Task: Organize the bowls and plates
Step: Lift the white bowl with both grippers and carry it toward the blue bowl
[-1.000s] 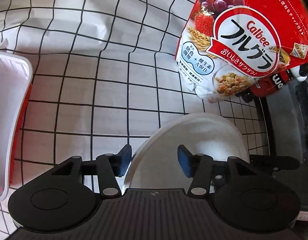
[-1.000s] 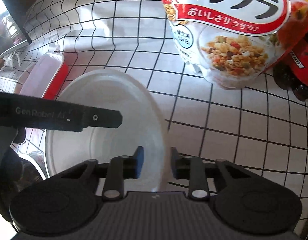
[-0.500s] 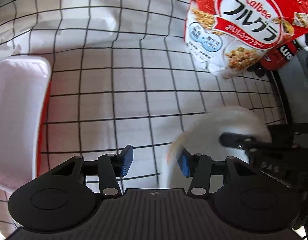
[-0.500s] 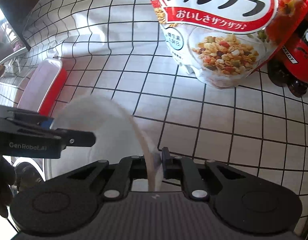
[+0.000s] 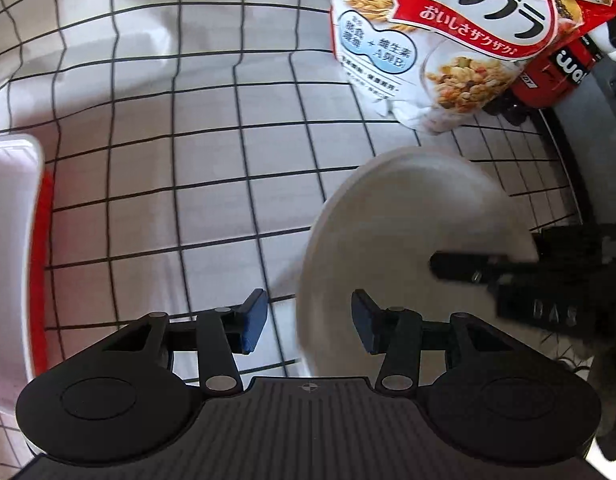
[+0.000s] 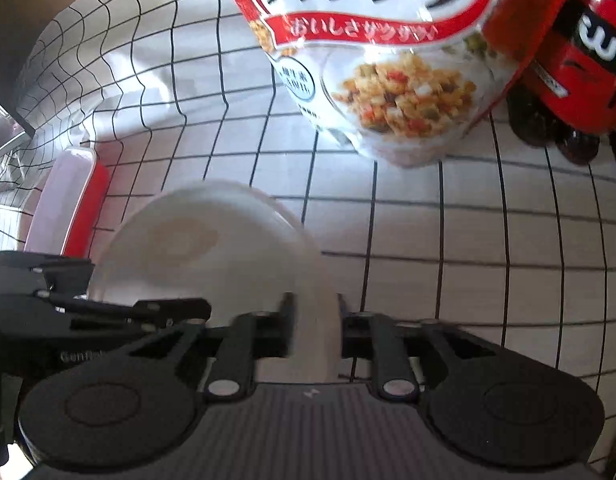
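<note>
Our right claw, clenched on the white plate's rim half a second ago, has just been opening with the rim between its jaws, while our left claw stands released at the plate's nine o'clock edge on the desk, so we judge the plate set down.

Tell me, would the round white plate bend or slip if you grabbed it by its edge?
The round white plate probably stays stiff: its rim holds a clean curve. It looks smooth and glossy, so it may slip between the right gripper pads. Being tilted, it could drop onto the checked tablecloth.
</note>
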`<state>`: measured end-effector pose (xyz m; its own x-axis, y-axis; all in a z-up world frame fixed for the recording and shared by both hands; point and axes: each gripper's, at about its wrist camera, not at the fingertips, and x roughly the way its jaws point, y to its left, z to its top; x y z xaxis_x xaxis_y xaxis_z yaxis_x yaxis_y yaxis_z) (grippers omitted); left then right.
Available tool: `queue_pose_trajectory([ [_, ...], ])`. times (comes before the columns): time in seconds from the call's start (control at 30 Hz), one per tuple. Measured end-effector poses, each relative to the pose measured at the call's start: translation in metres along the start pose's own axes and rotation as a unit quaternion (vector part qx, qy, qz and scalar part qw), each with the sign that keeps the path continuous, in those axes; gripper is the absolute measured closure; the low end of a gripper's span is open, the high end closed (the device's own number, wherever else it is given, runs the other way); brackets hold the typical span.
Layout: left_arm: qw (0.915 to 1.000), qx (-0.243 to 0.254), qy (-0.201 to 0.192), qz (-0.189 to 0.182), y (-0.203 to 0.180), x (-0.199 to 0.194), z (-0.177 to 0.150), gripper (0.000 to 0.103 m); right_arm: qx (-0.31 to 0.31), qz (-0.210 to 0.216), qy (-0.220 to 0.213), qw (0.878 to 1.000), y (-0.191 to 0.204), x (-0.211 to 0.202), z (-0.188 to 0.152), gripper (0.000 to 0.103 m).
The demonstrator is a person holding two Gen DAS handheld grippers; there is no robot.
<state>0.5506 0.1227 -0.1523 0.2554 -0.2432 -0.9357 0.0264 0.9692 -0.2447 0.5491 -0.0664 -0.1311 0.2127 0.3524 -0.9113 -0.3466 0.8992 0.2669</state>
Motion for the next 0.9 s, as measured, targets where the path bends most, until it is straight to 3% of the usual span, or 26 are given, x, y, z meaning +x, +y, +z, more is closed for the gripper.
queue_pose_trajectory([
  [0.13,0.9999,-0.003,-0.001,-0.017,-0.005,0.001,0.001,0.057,0.016,0.019,0.015,1.0,-0.007,0.0,-0.007,0.065],
  [0.23,0.9999,0.0,-0.013,-0.009,-0.011,-0.002,0.004,0.086,0.028,0.025,0.028,0.999,-0.012,0.004,-0.011,0.063],
  [0.4,0.9999,-0.007,-0.012,0.003,-0.017,-0.005,0.005,0.086,0.038,0.026,0.025,0.999,-0.016,0.007,-0.015,0.064],
  [0.63,0.999,-0.002,-0.041,0.017,-0.018,-0.023,0.008,0.086,0.019,0.023,-0.006,1.0,-0.012,-0.012,-0.014,0.081],
  [0.9,0.9957,0.003,-0.089,0.023,-0.028,-0.06,0.008,0.086,0.007,0.028,-0.059,0.998,-0.004,-0.049,-0.008,0.082],
])
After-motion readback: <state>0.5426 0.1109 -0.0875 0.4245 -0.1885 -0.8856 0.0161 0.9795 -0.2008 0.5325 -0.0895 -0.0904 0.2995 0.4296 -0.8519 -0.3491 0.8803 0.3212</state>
